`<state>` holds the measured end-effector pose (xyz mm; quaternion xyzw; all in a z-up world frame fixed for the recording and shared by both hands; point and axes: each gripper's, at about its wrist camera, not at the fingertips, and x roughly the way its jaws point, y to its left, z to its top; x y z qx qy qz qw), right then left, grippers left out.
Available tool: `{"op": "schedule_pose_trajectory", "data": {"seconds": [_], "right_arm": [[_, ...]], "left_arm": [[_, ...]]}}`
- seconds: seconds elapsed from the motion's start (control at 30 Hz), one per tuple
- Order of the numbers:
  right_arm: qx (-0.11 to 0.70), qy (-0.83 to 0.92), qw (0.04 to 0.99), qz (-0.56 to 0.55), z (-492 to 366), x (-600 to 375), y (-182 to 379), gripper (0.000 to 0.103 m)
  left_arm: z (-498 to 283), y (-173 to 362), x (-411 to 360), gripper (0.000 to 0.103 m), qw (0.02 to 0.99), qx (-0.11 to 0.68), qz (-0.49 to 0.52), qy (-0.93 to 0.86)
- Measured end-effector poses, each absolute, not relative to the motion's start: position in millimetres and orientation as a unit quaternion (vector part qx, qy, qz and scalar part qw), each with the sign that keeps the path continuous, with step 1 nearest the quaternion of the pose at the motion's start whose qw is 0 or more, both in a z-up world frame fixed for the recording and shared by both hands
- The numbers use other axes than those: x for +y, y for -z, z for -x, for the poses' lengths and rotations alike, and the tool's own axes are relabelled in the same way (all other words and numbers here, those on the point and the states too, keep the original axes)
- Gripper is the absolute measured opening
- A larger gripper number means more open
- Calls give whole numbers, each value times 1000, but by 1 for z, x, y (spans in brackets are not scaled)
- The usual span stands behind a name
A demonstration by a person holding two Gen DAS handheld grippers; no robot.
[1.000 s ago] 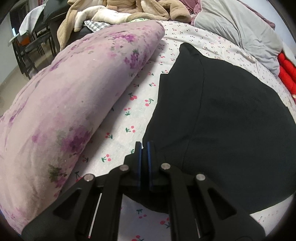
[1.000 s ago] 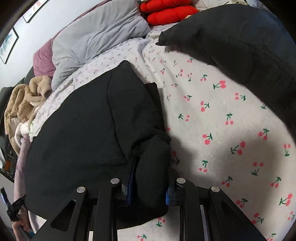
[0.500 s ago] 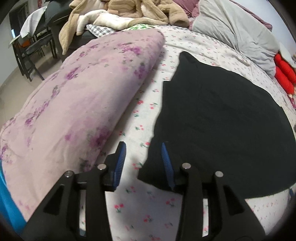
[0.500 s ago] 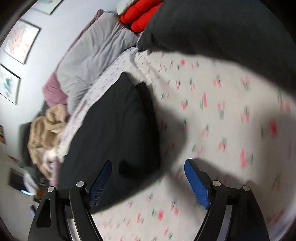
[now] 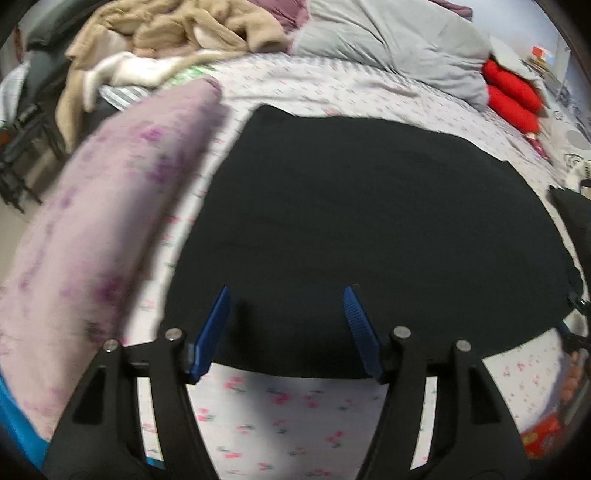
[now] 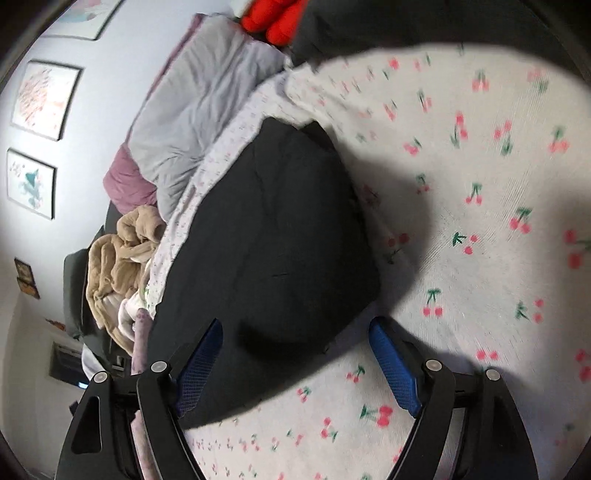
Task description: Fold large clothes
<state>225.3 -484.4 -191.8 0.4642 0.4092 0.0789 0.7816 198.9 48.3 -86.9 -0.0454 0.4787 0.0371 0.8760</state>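
Observation:
A large black garment (image 5: pixel 362 221) lies folded and flat on the cherry-print bed sheet (image 5: pixel 280 413). It also shows in the right wrist view (image 6: pixel 269 258), with a folded sleeve end near its front edge. My left gripper (image 5: pixel 288 295) is open and empty, held just above the garment's near edge. My right gripper (image 6: pixel 295 328) is open and empty, its blue pads on either side of the garment's near corner, not touching it.
A rolled purple floral quilt (image 5: pixel 103 229) lies along the left of the garment. A grey duvet (image 5: pixel 399 44), beige clothes (image 5: pixel 177 33) and red cushions (image 5: pixel 513 96) lie at the far side. Another dark garment (image 6: pixel 424 22) lies at the far right.
Both grippers let go of the black garment and opened wide. Both pulled back and lifted a little; the garment now lies flat on the sheet.

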Motion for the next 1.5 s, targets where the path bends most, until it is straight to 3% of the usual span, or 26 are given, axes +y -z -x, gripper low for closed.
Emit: {"op": "schedule_pose_trajectory", "data": {"seconds": [0.43, 0.5, 0.53, 0.67, 0.9, 1.03, 1.3, 1.5], "right_arm": [[376, -27, 793, -479, -251, -474, 189, 85], [364, -18, 799, -479, -249, -475, 189, 67], [362, -15, 799, -480, -248, -476, 191, 45], [339, -28, 827, -448, -245, -470, 161, 32], [283, -75, 926, -237, -254, -398, 32, 30], [265, -103, 945, -161, -257, -356, -10, 29], [264, -143, 940, -162, -261, -332, -23, 29], [263, -192, 933, -154, -270, -304, -36, 28]], "left_arm": [[-202, 111, 34, 65, 865, 500, 44, -3], [-203, 113, 34, 65, 863, 502, 45, -1], [-204, 114, 34, 65, 862, 505, 43, 0], [-210, 107, 25, 65, 860, 510, 9, -2], [-230, 89, -21, 65, 850, 517, 10, 101], [-242, 92, -58, 65, 840, 518, -4, 162], [-252, 119, -104, 65, 830, 520, -59, 194], [-254, 134, -92, 65, 828, 523, -13, 200]]}}
